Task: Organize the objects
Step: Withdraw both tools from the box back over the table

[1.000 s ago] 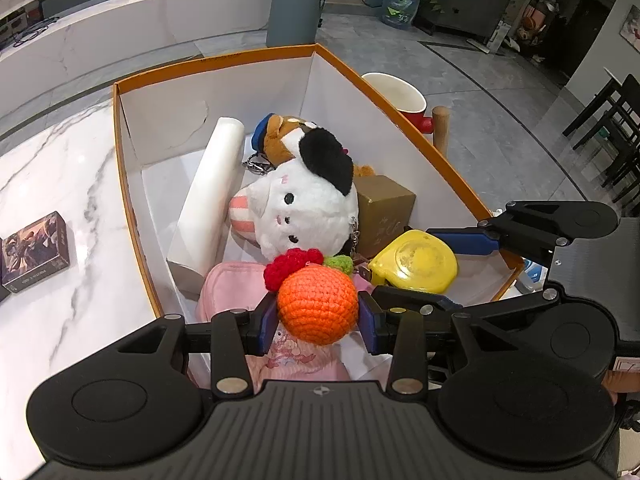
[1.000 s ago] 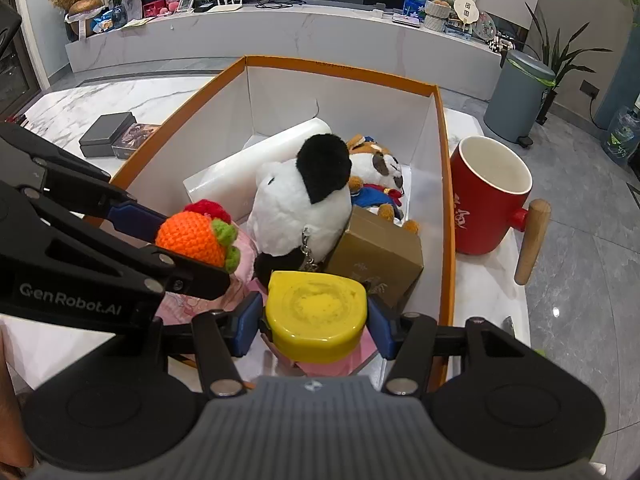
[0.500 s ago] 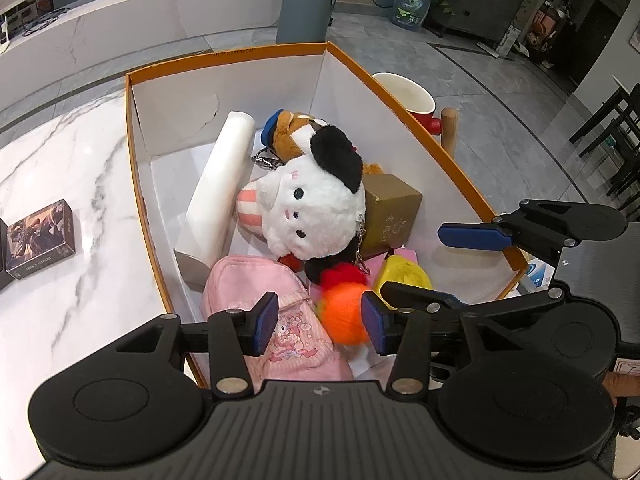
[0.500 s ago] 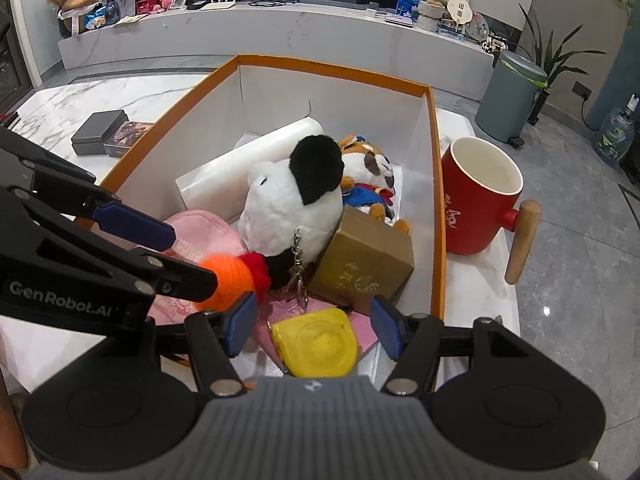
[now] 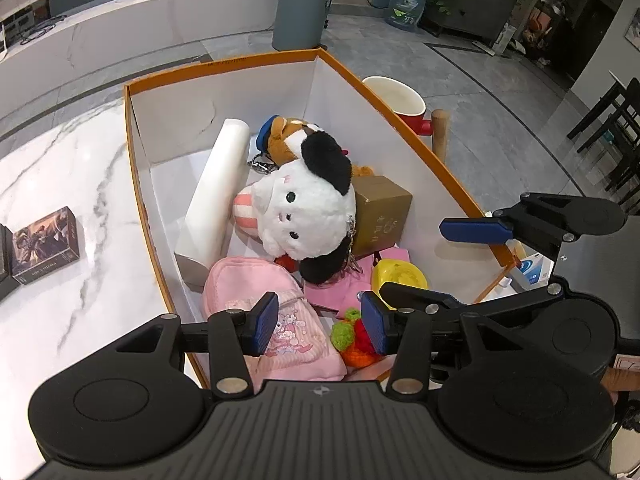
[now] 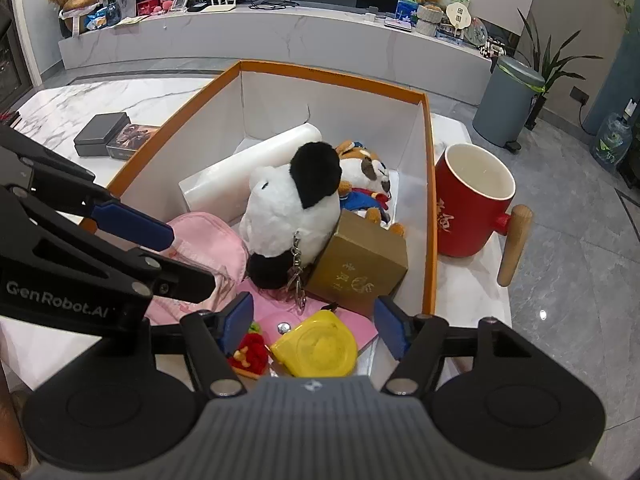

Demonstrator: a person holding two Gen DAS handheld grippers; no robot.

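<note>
Now | box (image 6: 430,216): plush dog (image 6: 288,216), yellow tape measure (image 6: 316,346), crochet orange (image 5: 354,344) | left gripper (image 5: 320,322), right gripper (image 6: 316,322): spread, empty, jaws just opening

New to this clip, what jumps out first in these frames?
The orange-edged box crammed with stuff: a white-and-black plush toy sits in the middle, leaning on a brown carton. At the near end lie a yellow tape measure and an orange knitted toy, under the open right gripper and left gripper, whose jaws have just been opening. A red mug stands outside the box's right wall.
</note>
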